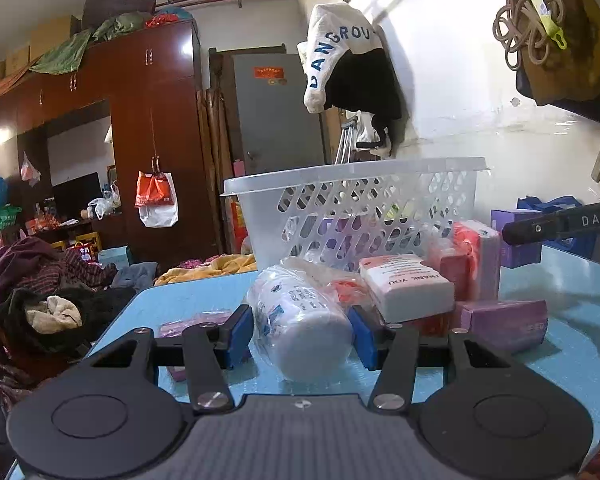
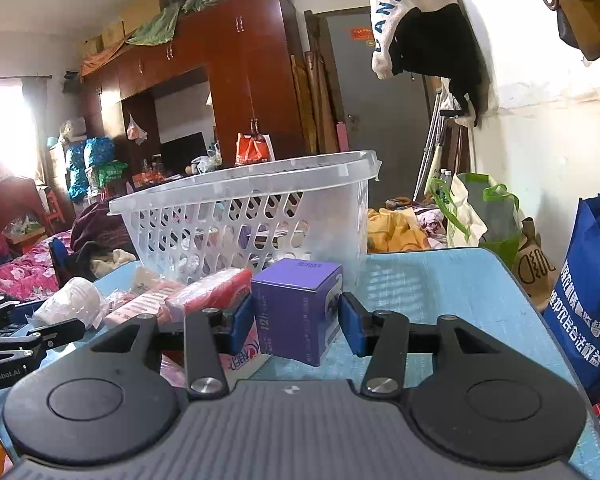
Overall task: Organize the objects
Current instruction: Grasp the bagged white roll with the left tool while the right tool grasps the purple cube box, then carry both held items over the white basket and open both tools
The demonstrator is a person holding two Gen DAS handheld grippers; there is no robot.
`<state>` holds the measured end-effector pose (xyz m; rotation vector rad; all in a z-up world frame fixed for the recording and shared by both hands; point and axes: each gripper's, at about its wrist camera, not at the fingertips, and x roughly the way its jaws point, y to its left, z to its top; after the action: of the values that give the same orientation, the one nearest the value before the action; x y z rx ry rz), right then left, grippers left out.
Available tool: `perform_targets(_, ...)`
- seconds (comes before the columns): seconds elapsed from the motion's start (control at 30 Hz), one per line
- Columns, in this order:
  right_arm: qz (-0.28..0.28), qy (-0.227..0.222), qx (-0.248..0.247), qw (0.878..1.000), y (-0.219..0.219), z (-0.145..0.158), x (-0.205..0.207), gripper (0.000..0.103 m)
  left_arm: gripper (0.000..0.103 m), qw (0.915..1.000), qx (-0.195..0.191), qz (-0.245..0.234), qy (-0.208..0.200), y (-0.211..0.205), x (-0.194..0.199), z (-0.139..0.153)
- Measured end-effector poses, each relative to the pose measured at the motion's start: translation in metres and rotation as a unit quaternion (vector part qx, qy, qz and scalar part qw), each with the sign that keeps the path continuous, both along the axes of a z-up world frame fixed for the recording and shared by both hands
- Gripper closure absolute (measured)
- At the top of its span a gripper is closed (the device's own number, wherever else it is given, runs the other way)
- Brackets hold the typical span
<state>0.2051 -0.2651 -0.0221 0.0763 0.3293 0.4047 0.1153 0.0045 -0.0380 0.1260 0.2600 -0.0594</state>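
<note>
In the left wrist view the left tool [image 1: 300,334] sits low in the centre of the frame, its blue pads pressed against the two sides of a white bottle [image 1: 300,320] wrapped in clear plastic. The bottle lies on its side on the blue desk [image 1: 180,300], its long axis running away from the camera toward the white basket [image 1: 352,176], which fills the middle of the frame just beyond a heap of small packets. A white packet [image 1: 406,286] printed with "THANK YOU" and a flat purple box [image 1: 504,320] lie right of the bottle. In the right wrist view the right tool [image 2: 298,320] pinches a purple cube-shaped box [image 2: 298,304] at the centre of the frame, one pad on each side face; its lower corner appears to be clear of the desk, though this is hard to tell. The basket stands directly ahead of that box, upper centre, its rim higher than both held things. Each tool seems about equally near the basket, so the coming move probably turns on lifting above the rim before going forward. The bottle's slick wrap could slip between the pads, and the packets crowded ahead of it may get pushed.
</note>
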Motion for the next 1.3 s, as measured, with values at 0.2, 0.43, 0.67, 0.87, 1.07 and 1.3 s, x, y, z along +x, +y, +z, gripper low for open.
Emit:
perform_targets(0.2, 0.004, -0.004, 0.000, 1.000, 0.002, 0.000, -0.002, 0.053, 0.047, 1.0000, 0.002, 0.003, 0.000, 0.001, -0.001, -0.001)
perform_targets(0.43, 0.005, -0.021, -0.002, 1.000, 0.002, 0.000, -0.007, 0.053, 0.047, 1.0000, 0.001, 0.004, -0.004, 0.001, -0.002, -0.001)
perform_targets(0.67, 0.000, -0.052, -0.009, 0.999, 0.005, 0.002, -0.016, 0.056, 0.047, 1.0000, 0.006, 0.001, -0.007, 0.001, -0.004, -0.002)
perform_targets(0.87, 0.003, -0.060, 0.010, 0.998, -0.001, 0.004, -0.017, 0.059, 0.047, 0.9999, -0.009, -0.008, 0.005, 0.004, 0.003, 0.003)
perform_targets(1.07, 0.015, -0.027, 0.005, 1.000, 0.001, 0.003, -0.008, 0.059, 0.047, 0.9998, -0.013, -0.013, 0.008, 0.001, 0.005, 0.003)
perform_targets(1.3, 0.016, -0.033, 0.028, 0.999, -0.005, 0.007, -0.011, 0.059, 0.047, 0.9986, -0.045, -0.025, 0.008, 0.009, 0.005, 0.009)
